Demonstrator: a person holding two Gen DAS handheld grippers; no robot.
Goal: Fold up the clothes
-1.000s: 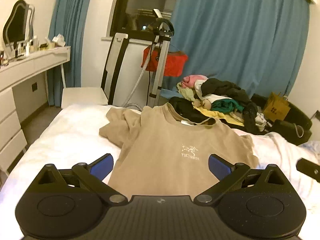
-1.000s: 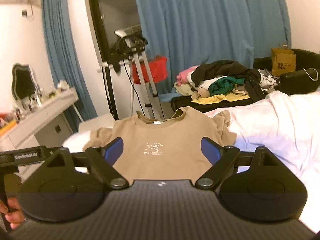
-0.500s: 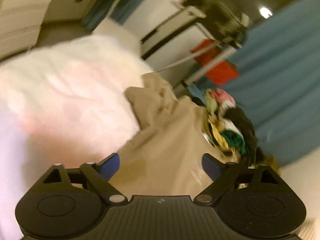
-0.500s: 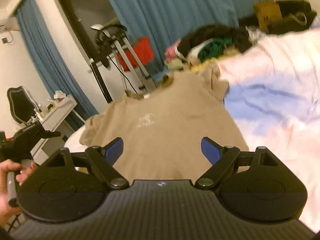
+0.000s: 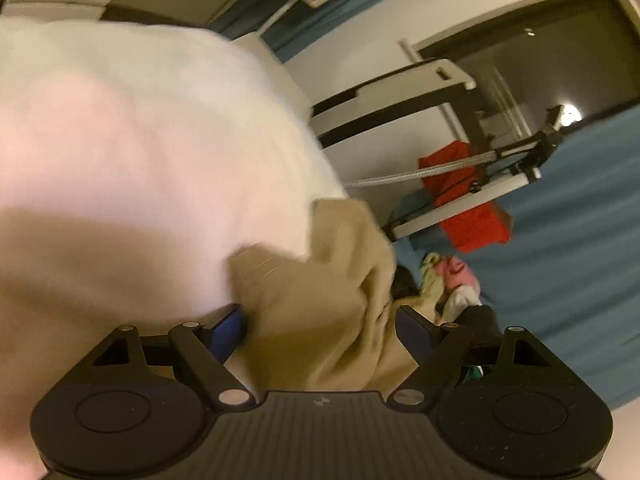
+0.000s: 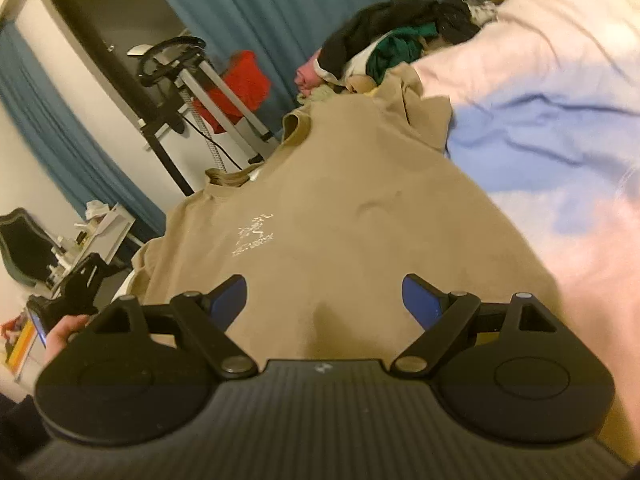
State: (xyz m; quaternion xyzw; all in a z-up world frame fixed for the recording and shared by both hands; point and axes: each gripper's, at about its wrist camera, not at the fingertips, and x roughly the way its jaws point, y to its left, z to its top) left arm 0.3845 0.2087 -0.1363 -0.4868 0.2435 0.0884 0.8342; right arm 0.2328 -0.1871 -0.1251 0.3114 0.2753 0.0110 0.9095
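Tan T-shirt [image 6: 352, 216] now closer, both views tilted since before, left tongs [image 5: 322, 330] and right tongs [image 6: 326, 300] spread wide

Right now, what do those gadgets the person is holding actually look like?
Each gripper, left and right, is matte black plastic: a ribbed centre plate, two round discs, angled link arms with silver pivot pins, and blue pads on the fingertips. In the right wrist view, a bare hand grips the other one's handle.

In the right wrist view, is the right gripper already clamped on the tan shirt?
No, the right gripper is open above the tan shirt, its blue fingertips wide apart.
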